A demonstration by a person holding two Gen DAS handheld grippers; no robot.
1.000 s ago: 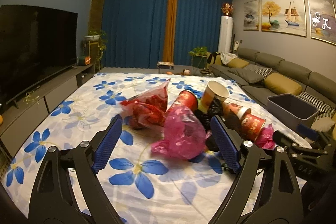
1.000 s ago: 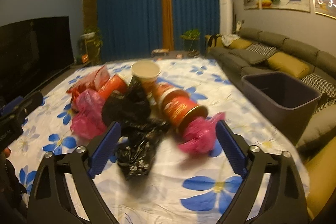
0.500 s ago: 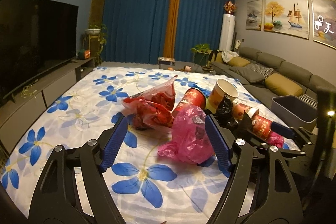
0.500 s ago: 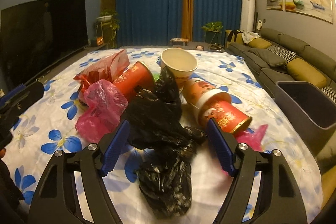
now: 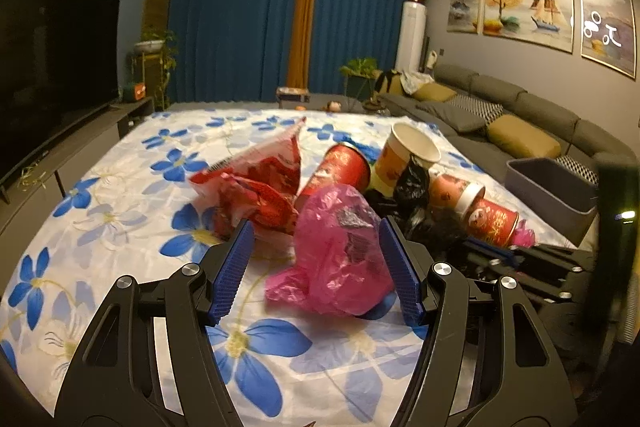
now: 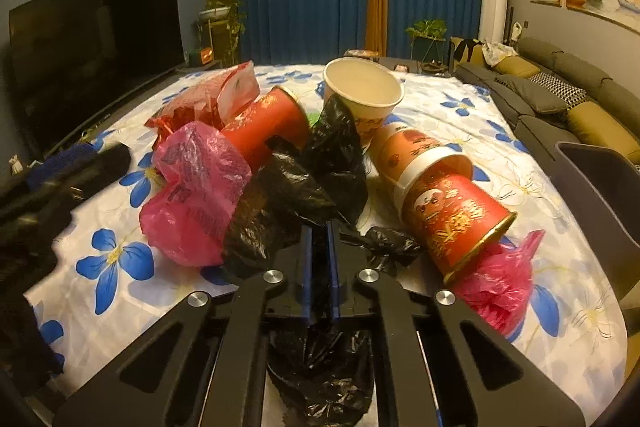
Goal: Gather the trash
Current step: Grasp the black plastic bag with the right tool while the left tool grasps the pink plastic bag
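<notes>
A heap of trash lies on a flowered tablecloth (image 5: 120,227). My left gripper (image 5: 316,267) is open, its blue pads on either side of a crumpled pink plastic bag (image 5: 340,251), which also shows in the right wrist view (image 6: 196,191). My right gripper (image 6: 319,259) is shut on a black plastic bag (image 6: 296,195). Around them lie a red snack wrapper (image 5: 256,183), red paper cups (image 6: 452,219) on their sides, a cream paper cup (image 6: 364,99) and a second pink bag (image 6: 500,287).
A grey bin (image 6: 600,195) stands off the table's right edge, also in the left wrist view (image 5: 552,195). A grey sofa (image 5: 500,119) runs along the right wall. A TV (image 5: 52,67) on a low cabinet is at the left.
My right gripper has closed from wide open onto the black bag. My left gripper has moved forward around the pink bag and narrowed a little.
</notes>
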